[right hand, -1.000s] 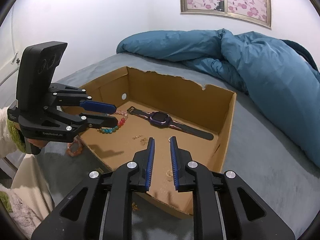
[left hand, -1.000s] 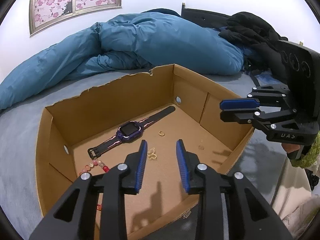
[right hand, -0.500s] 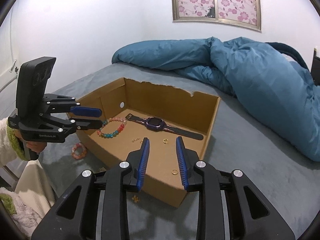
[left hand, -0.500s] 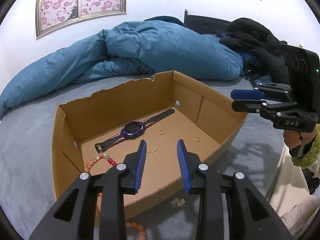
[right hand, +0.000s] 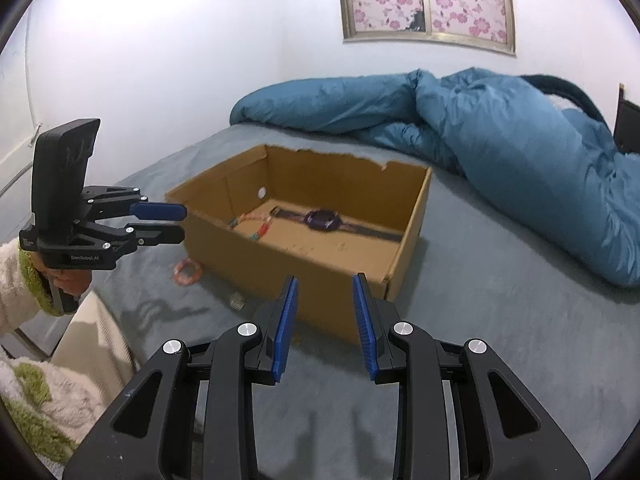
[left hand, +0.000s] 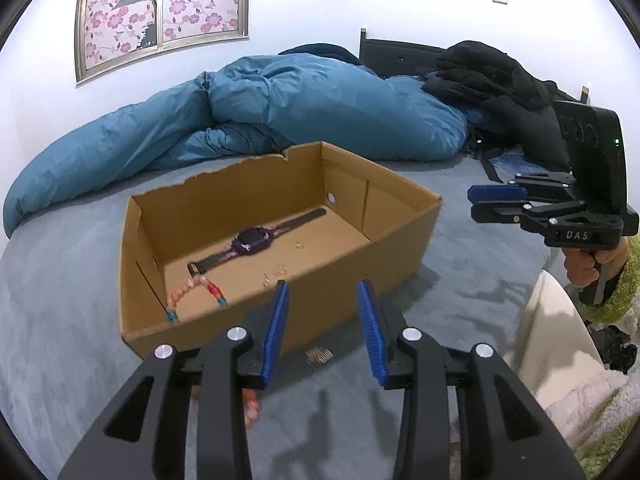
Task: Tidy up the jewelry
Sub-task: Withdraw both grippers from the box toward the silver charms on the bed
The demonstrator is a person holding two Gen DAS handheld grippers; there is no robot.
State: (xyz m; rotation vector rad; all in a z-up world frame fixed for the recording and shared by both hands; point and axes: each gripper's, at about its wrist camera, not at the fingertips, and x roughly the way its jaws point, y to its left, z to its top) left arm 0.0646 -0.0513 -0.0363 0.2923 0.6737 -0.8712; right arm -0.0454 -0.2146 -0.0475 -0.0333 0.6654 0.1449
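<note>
Cardboard box [left hand: 280, 240] sits on the grey bed [left hand: 60, 300], blue duvet [left hand: 300, 112] heaped behind it at 12 o'clock.

Inside the box: purple watch [left hand: 252, 240] lying flat mid-floor, strap running toward the far corner. Beaded bracelet [left hand: 192, 292] at the 8 o'clock end of the floor. Small gold ring [left hand: 299, 244] at 3 o'clock of the watch, apart from it. A little gold cluster [left hand: 278, 271], likely earrings, near the front wall; too small to tell.

Still outside on the bed: orange bead bracelet [right hand: 188, 272] just beside the box's left corner in the right wrist view. Small metallic piece [right hand: 238, 300] near the front wall, at 5 o'clock of the bracelet; cannot tell what it is.

Left tongs [left hand: 322, 320]: partly open, nothing between the pads; the jaws have just been opening. They hang over bare bed in front of the box.
Right tongs [right hand: 324, 324]: partly open, empty; the jaws have likewise been opening. Also short of the box's front wall.

Progress, as judged: most pieces are in the box, none in hand. Left to do: the orange bracelet and the small metallic piece, at least. The bracelet lies closest to the left tongs' side. The tiny piece should be the harder pick on soft bedding.
</note>
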